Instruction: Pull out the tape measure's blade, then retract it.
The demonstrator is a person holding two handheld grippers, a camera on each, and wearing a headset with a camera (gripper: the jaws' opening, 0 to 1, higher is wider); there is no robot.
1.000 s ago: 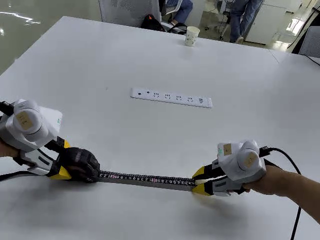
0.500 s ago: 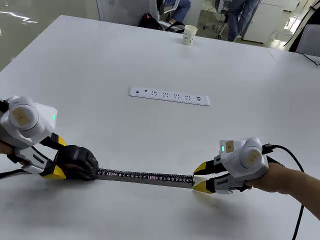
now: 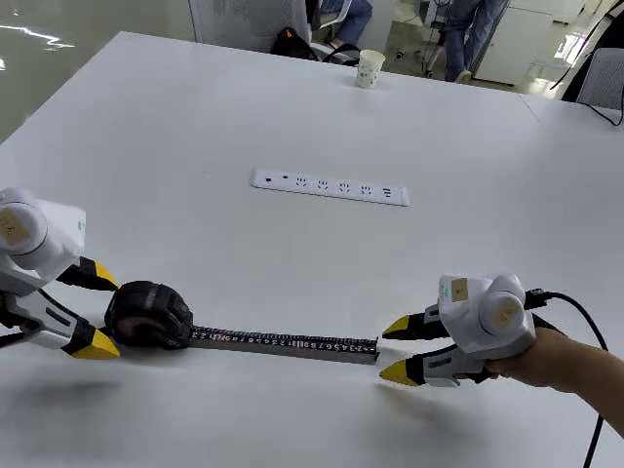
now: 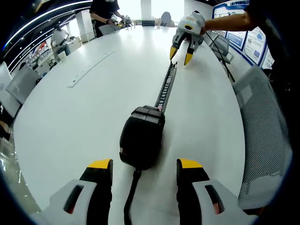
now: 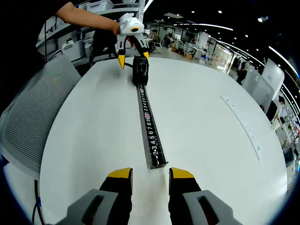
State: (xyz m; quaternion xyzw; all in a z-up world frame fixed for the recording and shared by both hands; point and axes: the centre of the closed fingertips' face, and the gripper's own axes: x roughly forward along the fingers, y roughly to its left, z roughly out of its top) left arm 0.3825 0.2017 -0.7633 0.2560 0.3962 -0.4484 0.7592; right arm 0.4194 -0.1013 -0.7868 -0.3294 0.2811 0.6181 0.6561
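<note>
Your left gripper (image 3: 97, 310) is released: its two yellow-tipped jaws stand wide apart and grasp nothing. The tape case (image 3: 148, 314) lies on the table (image 3: 292, 117) just ahead of those jaw tips, in line with the gap between them. In your left gripper view, bare table shows between each jaw and the nearer side of the case. A black cord (image 4: 132, 194) trails from the rear of the case back between the jaws. The blade (image 3: 283, 342) is drawn out of the case and lies flat on the table, numbered face up. It runs in a straight line toward your right gripper (image 3: 393, 349). Your right gripper is likewise released: its jaws are apart with nothing clamped between them. The blade's free end (image 5: 158, 164) rests on the table just ahead of the right jaw tips, in line with their gap and apart from both jaws. Your right hand (image 3: 531, 356) grips the body of the right gripper. Farther across the table, well apart from the tape, a white power strip (image 3: 330, 188) lies flat. A paper cup (image 3: 370, 68) stands upright near the far edge.
</note>
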